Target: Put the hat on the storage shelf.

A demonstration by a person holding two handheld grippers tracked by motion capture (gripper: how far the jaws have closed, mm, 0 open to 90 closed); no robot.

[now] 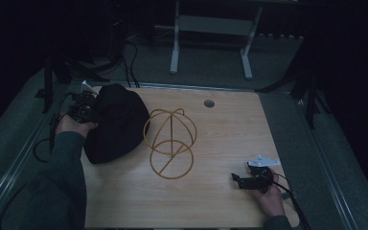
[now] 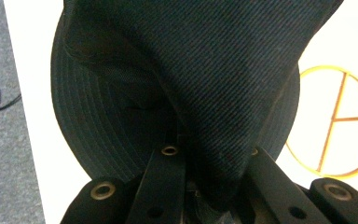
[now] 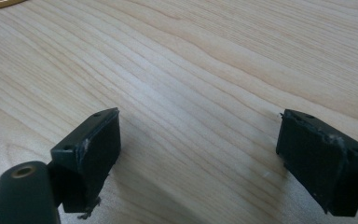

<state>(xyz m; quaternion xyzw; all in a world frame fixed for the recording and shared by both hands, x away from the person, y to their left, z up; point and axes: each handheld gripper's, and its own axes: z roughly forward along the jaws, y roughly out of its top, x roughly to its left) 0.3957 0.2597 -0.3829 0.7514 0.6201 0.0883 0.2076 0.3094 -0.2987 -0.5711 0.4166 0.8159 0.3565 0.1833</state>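
The left gripper point(image 1: 87, 109) sits at the far left, held by the left hand point(image 1: 72, 125), its jaws closed together with dark cloth pinched between them. The right gripper point(image 1: 249, 179) lies low on the near right, held by the right hand point(image 1: 270, 197), jaws spread wide apart with nothing between.

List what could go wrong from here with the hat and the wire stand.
1. The left gripper pinches only a fold of the black hat near its edge; the fabric could slip out when lifted.
2. The hat lies right beside the gold wire stand, which looks light; dragging the hat across might snag or tip it.
3. The right gripper sits open, low over the table, away from the stand, so nothing steadies the stand if it shifts.
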